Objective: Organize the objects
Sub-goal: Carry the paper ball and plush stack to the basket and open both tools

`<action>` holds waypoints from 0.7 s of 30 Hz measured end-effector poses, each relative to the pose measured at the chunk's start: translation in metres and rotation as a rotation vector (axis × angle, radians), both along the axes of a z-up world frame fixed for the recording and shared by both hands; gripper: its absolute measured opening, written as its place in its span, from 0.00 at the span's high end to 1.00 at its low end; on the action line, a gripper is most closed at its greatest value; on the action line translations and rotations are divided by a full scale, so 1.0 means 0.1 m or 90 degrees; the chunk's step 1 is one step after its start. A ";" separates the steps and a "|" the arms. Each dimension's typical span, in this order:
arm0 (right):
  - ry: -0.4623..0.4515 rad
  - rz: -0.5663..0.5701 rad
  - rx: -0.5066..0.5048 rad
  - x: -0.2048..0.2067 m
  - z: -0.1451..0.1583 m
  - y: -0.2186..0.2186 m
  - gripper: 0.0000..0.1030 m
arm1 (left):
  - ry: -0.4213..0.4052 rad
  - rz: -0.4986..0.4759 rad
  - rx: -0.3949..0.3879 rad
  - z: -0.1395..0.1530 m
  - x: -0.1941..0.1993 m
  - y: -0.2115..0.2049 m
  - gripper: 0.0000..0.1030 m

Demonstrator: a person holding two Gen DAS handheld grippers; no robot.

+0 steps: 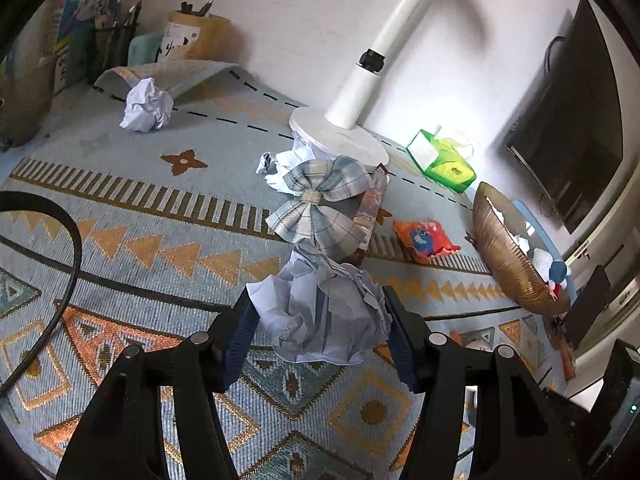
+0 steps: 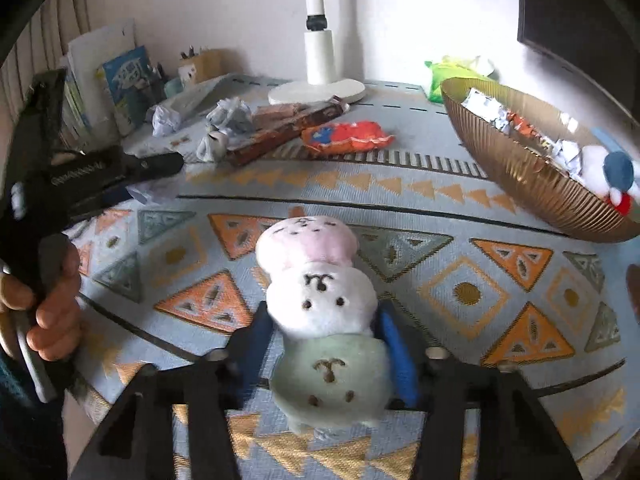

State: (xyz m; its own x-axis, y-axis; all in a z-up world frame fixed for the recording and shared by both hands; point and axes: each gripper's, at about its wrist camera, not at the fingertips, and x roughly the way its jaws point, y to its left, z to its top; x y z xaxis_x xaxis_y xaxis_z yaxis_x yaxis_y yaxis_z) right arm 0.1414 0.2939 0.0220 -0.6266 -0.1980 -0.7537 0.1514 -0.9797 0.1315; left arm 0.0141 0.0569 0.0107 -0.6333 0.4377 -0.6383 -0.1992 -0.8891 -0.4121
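My left gripper (image 1: 322, 332) is shut on a crumpled ball of white paper (image 1: 324, 308), its blue pads pressing both sides just above the patterned mat (image 1: 160, 264). My right gripper (image 2: 326, 344) is shut on a plush toy (image 2: 320, 304) made of pink, white and green balls; the pads squeeze it where white meets green. A ribbed gold bowl (image 2: 520, 176) at the right holds paper scraps, wrappers and a small white-and-blue plush (image 2: 608, 176). Loose on the mat lie a plaid bow (image 1: 320, 204), an orange snack packet (image 1: 424, 236) and another paper ball (image 1: 146, 106).
A white lamp base (image 1: 340, 136) stands at the back with paper wads beside it. A green tissue box (image 1: 440, 156) and a dark monitor (image 1: 572, 120) are at the right. Pen holders and books fill the back left. A person's hand (image 2: 52, 312) grips the left tool.
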 end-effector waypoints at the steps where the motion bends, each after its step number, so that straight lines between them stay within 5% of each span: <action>1: -0.005 0.010 -0.027 0.02 0.00 -0.02 0.54 | -0.001 0.000 0.001 0.00 0.00 0.00 0.44; 8: 0.006 0.080 -0.041 0.24 0.07 -0.39 0.55 | -0.011 0.012 -0.027 -0.03 -0.02 0.04 0.44; 13: 0.049 0.035 -0.065 0.34 0.39 -0.14 0.55 | -0.023 0.022 -0.052 0.02 -0.01 0.12 0.44; 16: 0.080 -0.007 -0.060 0.39 0.60 0.19 0.55 | -0.011 -0.003 -0.006 0.26 0.10 0.28 0.44; 21: 0.147 -0.085 -0.045 0.41 1.08 0.80 0.55 | 0.069 -0.062 -0.007 0.86 0.22 0.78 0.44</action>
State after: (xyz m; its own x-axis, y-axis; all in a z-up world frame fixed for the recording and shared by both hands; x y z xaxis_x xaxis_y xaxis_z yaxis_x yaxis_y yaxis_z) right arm 0.1827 0.3742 0.1302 -0.8039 -0.1496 -0.5757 0.0560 -0.9826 0.1770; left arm 0.0365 0.1353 0.0965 -0.6536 0.4942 -0.5732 -0.3281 -0.8675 -0.3738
